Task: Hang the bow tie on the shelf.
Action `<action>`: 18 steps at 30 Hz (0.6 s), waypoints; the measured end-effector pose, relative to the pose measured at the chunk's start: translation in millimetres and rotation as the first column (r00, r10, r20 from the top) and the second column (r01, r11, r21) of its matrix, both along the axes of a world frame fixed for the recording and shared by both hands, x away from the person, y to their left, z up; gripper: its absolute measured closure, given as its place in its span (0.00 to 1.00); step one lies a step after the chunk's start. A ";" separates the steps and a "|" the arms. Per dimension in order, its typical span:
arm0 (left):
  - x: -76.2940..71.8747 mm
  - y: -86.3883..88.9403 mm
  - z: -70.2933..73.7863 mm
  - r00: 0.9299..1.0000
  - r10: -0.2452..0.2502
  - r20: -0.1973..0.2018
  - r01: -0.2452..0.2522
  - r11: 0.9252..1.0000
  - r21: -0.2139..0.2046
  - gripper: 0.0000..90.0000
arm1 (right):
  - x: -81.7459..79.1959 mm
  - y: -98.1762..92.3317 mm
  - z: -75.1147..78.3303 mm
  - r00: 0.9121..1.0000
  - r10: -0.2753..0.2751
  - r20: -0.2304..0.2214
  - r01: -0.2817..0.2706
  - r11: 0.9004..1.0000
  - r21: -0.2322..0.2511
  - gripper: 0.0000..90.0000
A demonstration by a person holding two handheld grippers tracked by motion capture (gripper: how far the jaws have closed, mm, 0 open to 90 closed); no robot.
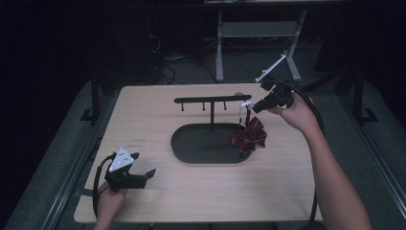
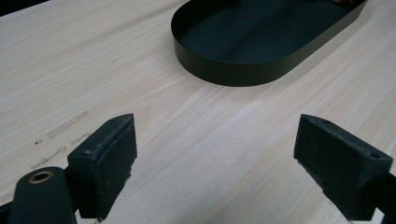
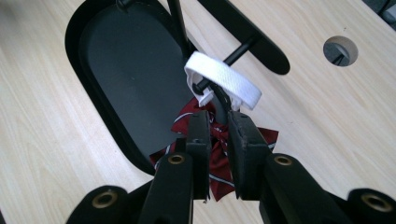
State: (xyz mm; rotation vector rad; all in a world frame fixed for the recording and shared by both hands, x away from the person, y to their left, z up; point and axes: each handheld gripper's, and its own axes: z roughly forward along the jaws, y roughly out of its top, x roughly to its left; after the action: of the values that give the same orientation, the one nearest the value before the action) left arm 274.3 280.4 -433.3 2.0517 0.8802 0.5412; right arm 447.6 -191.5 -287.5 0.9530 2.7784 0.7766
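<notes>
A dark red bow tie (image 1: 249, 135) hangs by its white band (image 1: 246, 105) from the right-hand peg of a black T-shaped stand (image 1: 212, 99), which rises out of an oval black tray (image 1: 191, 143). My right gripper (image 1: 253, 108) is at the band, just below the bar's right end. In the right gripper view the band (image 3: 224, 79) loops over the peg, and my right gripper (image 3: 218, 116) has its jaws a little apart, with the bow tie (image 3: 217, 154) showing through the gap. My left gripper (image 1: 145, 164) rests wide open at the table's near left, nothing between its jaws (image 2: 215, 154).
The tray's wall (image 2: 233, 70) lies ahead of the left gripper across bare wood. A round hole (image 3: 340, 50) is cut in the tabletop beyond the stand. Two more pegs hang bare under the bar. A white frame stands on the floor behind the table.
</notes>
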 end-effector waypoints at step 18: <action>-1.2 -0.6 -0.7 1.000 0.001 0.001 -0.001 1.000 0.004 0.15 | -9.8 -20.5 -18.5 0.999 -0.019 -0.048 0.022 0.998 0.054 0.78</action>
State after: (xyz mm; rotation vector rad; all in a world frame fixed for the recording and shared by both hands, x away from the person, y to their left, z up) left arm 273.1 279.8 -434.0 2.0546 0.8797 0.5449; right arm 437.8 -212.0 -306.0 1.0208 2.7964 0.8413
